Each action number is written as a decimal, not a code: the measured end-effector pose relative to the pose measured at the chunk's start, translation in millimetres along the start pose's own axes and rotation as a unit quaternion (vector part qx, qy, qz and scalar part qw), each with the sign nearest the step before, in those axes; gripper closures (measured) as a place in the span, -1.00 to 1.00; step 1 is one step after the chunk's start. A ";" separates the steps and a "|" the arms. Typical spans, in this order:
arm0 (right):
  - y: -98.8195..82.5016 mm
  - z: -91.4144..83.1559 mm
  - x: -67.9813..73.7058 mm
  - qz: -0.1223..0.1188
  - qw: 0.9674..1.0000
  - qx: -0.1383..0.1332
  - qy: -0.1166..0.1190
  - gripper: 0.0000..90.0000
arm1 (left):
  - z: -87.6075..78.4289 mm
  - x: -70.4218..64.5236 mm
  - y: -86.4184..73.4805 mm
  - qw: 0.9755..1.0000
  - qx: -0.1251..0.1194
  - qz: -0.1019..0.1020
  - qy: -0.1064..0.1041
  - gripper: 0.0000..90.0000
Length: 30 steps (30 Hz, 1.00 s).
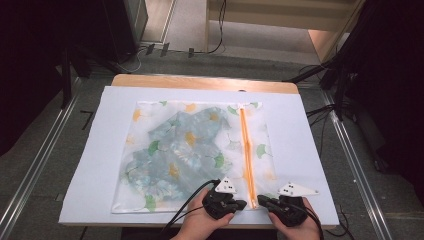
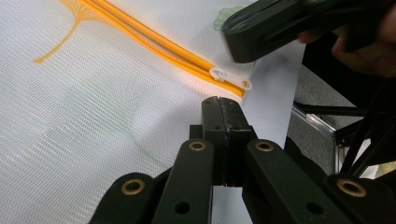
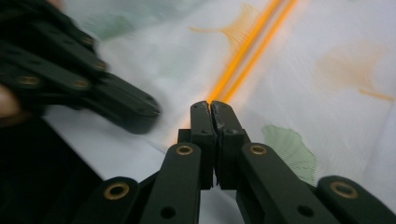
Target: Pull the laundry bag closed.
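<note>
High view: a mesh bag (image 1: 195, 155) with leaf print lies flat on a white sheet (image 1: 95, 165) covering the table (image 1: 200, 81). A folded garment (image 1: 175, 155) shows through the mesh. An orange zipper (image 1: 247, 155) runs down the bag's right part, from far edge to near edge. Left gripper (image 1: 242, 203) sits at the near edge, just left of the zipper's near end; right gripper (image 1: 261, 201) sits just right of it. The two tips face each other, close together, the zipper end between them. Jaws too small here to judge

Left gripper view: jaws pressed together, nothing between them. Tip hovers over or rests on the mesh just short of the zipper's end; contact cannot be told. The white pull (image 2: 219, 73) lies just beyond the tip, apart from it. Right gripper's black tip (image 2: 247, 35) is over the bag beyond the pull

Right gripper view: jaws closed flat on each other, empty. The zipper (image 3: 247, 51) runs away straight from the tip; its near end is hidden by the jaws. Left gripper (image 3: 135, 109), blurred, is at left

Room: grey floor, metal rails either side of the table, dark stands and cables beyond
</note>
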State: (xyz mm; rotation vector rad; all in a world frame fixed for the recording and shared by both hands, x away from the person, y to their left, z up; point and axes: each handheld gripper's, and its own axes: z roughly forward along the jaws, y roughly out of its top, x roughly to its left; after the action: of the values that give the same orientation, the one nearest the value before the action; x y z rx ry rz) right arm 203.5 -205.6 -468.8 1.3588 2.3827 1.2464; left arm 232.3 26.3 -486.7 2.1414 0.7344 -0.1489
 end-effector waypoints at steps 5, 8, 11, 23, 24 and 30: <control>0.3 -0.5 9.0 -0.031 1.000 -0.001 0.004 0.95 | 0.0 0.2 0.4 1.000 0.002 0.001 0.000 1.00; -0.5 6.4 11.8 -0.038 0.999 0.011 0.001 0.95 | -0.1 0.2 0.4 1.000 0.002 0.001 0.000 1.00; -0.5 10.8 14.1 -0.043 0.999 0.014 0.004 0.95 | 0.0 0.3 0.4 1.000 0.002 0.000 0.000 1.00; -4.9 12.1 6.4 -0.017 0.999 0.031 0.023 0.73 | 0.0 0.1 0.3 1.000 0.002 0.001 0.000 1.00; -4.7 11.9 6.8 -0.017 0.999 0.032 0.021 0.73 | 0.1 0.3 0.2 1.000 0.001 0.000 -0.001 1.00; -2.2 9.6 9.3 -0.028 0.999 0.027 0.011 0.92 | 0.0 0.2 0.3 1.000 0.002 0.001 0.000 1.00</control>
State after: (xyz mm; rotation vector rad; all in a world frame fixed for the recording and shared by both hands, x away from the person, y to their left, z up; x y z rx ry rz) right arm 201.2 -193.3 -474.1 1.2895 2.4685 1.1967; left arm 232.6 26.2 -486.5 2.1453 0.7331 -0.1505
